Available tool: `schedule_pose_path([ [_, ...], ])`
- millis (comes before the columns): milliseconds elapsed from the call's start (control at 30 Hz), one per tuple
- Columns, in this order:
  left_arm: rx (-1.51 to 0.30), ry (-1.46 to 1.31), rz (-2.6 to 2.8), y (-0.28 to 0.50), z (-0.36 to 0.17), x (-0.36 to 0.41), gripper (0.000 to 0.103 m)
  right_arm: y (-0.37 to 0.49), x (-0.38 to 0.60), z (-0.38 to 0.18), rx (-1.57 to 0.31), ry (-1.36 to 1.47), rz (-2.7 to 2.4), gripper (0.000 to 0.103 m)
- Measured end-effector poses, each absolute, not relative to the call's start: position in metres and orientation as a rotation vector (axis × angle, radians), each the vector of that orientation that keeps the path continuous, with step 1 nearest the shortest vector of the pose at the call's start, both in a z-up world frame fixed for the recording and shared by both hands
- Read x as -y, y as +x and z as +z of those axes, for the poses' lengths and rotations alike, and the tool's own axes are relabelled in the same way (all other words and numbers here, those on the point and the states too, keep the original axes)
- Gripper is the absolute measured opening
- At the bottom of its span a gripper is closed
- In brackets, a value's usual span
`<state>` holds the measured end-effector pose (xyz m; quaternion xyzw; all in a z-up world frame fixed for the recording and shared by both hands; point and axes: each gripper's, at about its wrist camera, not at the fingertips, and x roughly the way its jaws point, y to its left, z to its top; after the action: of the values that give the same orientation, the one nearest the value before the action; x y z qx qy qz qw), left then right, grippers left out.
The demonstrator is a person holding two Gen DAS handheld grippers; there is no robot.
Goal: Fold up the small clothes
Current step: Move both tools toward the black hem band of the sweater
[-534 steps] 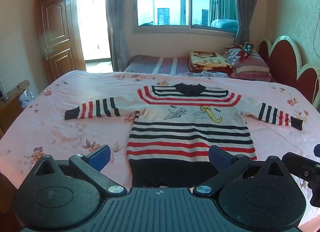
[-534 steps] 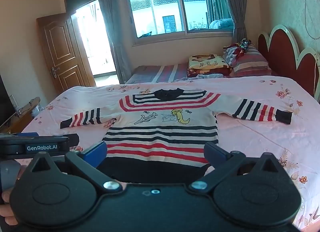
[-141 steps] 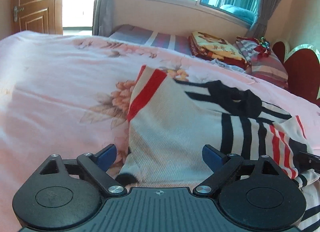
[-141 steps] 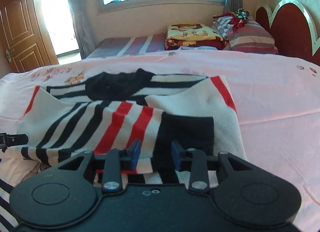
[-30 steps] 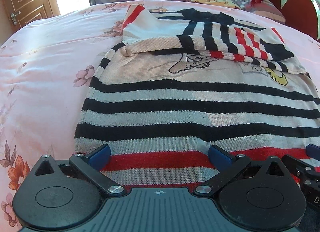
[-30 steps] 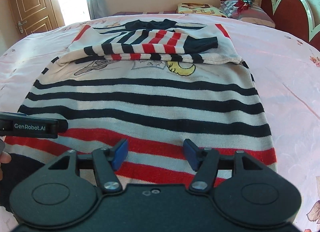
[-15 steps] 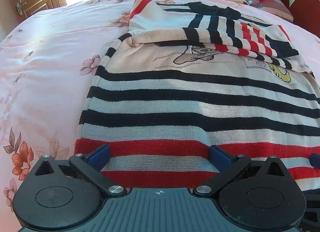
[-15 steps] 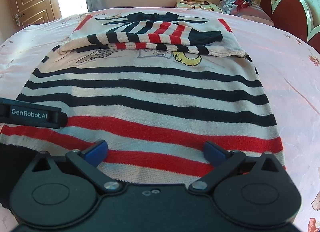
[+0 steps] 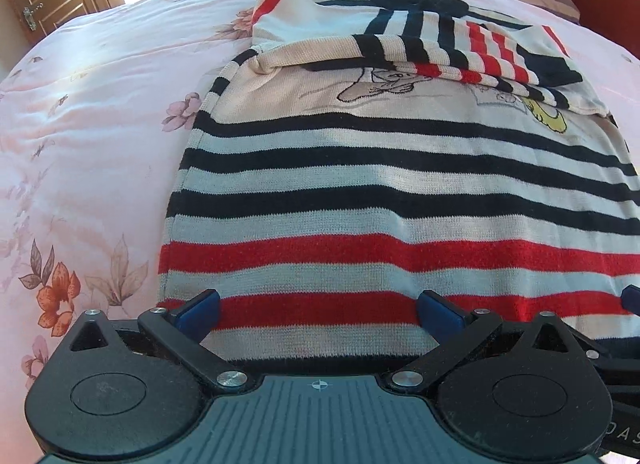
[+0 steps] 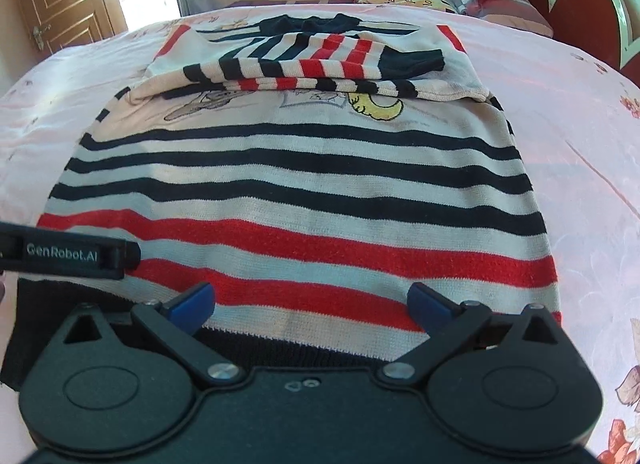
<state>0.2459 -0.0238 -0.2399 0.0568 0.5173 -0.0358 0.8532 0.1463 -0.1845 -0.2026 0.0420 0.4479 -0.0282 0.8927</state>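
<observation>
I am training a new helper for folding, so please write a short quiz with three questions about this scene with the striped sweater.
1. True or false: both sleeves lie folded across the chest of the sweater.
2. The right gripper is: A) shut on the hem, B) open over the hem.
3. What does the sweater lie on?

Key: 1 true. 2 B. 3 the pink floral bedspread.

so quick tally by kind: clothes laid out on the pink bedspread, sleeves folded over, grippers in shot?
Striped sweater: 1
Sleeves folded across its chest: 2
Hand-held grippers, jaws wide apart, near the hem: 2, left hand-held gripper and right hand-held gripper
Total: 5
</observation>
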Motion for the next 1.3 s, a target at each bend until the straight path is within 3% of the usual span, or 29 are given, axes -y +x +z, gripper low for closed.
schedule_pose_path([
  [733, -1.125, 0.135, -0.097, 0.230, -0.241, 0.023, 0.103, 0.133, 0.176, -0.201, -0.907, 0.006, -0.045, 0.102],
  [800, -1.099, 0.127, -0.107, 0.225, -0.233, 0.023, 0.103, 0.137, 0.177, -0.196, -0.883, 0.001, -0.035, 0.098],
  [867, -1.103, 0.132, -0.094, 0.224, -0.235, 0.024, 0.103, 0.141, 0.177, -0.192, -0.870, 0.006, -0.016, 0.081],
  [933, -1.146, 0.129, -0.079, 0.229, -0.244, 0.024, 0.103, 0.144, 0.176, -0.192, -0.871, 0.012, -0.001, 0.078],
  [1067, -1.091, 0.146, -0.095, 0.226, -0.247, 0.024, 0.103, 0.147, 0.170, -0.202, -0.905, -0.025, -0.002, 0.063],
  [1167, -1.075, 0.128, -0.108, 0.221, -0.246, 0.013, 0.103, 0.139, 0.173, -0.208, -0.900, -0.113, -0.018, 0.065],
  [1300, -1.067, 0.135, -0.156, 0.212, -0.243, -0.008, 0.103, 0.122, 0.196, -0.206, -0.910, -0.116, -0.100, 0.075],
])
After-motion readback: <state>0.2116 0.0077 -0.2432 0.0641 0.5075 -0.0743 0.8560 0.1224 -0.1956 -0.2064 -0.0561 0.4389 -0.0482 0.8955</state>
